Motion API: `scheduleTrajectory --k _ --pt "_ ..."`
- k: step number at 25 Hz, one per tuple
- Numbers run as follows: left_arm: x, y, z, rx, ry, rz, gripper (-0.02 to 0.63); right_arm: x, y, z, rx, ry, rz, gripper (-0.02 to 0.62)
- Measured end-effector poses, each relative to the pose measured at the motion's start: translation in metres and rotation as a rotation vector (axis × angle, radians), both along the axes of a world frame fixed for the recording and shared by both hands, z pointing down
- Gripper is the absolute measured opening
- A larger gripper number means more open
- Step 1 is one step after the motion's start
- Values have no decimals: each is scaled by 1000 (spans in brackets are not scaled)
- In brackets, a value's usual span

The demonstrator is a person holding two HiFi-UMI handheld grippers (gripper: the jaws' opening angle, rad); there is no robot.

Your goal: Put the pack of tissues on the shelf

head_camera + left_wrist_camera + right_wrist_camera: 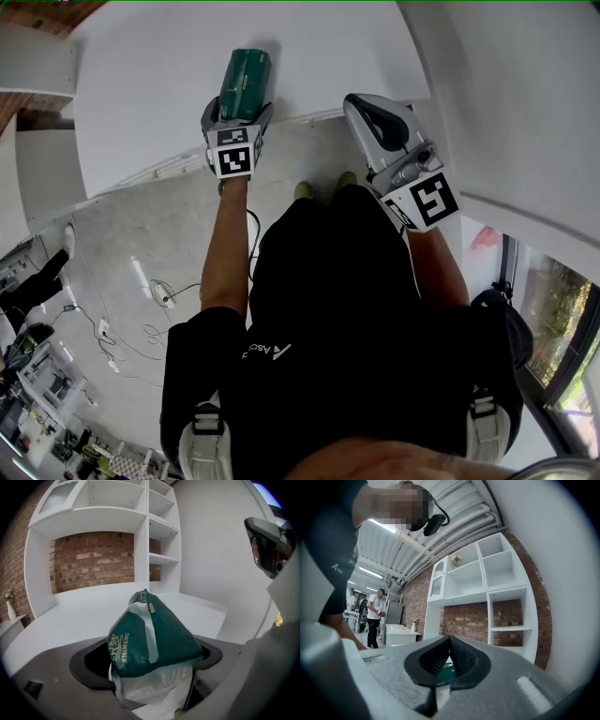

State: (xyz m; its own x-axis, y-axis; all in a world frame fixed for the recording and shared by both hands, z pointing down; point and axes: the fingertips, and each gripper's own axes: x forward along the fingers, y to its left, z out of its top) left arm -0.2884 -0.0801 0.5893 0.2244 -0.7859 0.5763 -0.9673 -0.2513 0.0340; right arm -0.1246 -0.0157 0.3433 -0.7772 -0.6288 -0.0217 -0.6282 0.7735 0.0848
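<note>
One tissue pack — on shelf.

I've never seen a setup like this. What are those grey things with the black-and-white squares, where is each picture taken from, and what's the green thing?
There is no robot here: a person holds a grey hand-held gripper in each hand, and the patterned cubes are part of them. One picture comes from a camera on the person's head, looking down. The other two come from cameras riding on each gripper, looking along its fingers. The left gripper has its fingers spread wide on either side of a green and white plastic pack of tissues. The pack seems to lie on the broad ledge of a white shelf unit, and the fingers don't appear to squeeze it. The right gripper is empty, with its fingers closed together.
</note>
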Motion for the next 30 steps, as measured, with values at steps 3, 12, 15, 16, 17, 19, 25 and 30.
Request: scheduleTrajectory --k 3,12,15,16,17,19,25,30 --pt "-5 -3 1 0 -15 -18 357 5 -9 5 -11 2 16 2" --pt "20 -16 -45 104 20 -32 258 43 -54 16 -28 -36 25 2" --pt "42 -28 -78 156 26 -23 258 57 -79 11 -18 -57 9 2" --pt "52 -33 -88 174 29 -21 258 64 -89 10 -14 -62 1 2" --pt "62 -39 -99 191 31 -21 258 71 -100 9 -9 -67 -7 2" --pt "82 -52 -119 225 39 -24 258 86 -123 5 3 -78 -23 2" --pt "156 -106 -184 314 72 -43 258 143 -181 -12 29 -100 -72 2" --pt "204 -162 -226 387 72 -76 258 192 -211 -22 34 -108 -111 2"
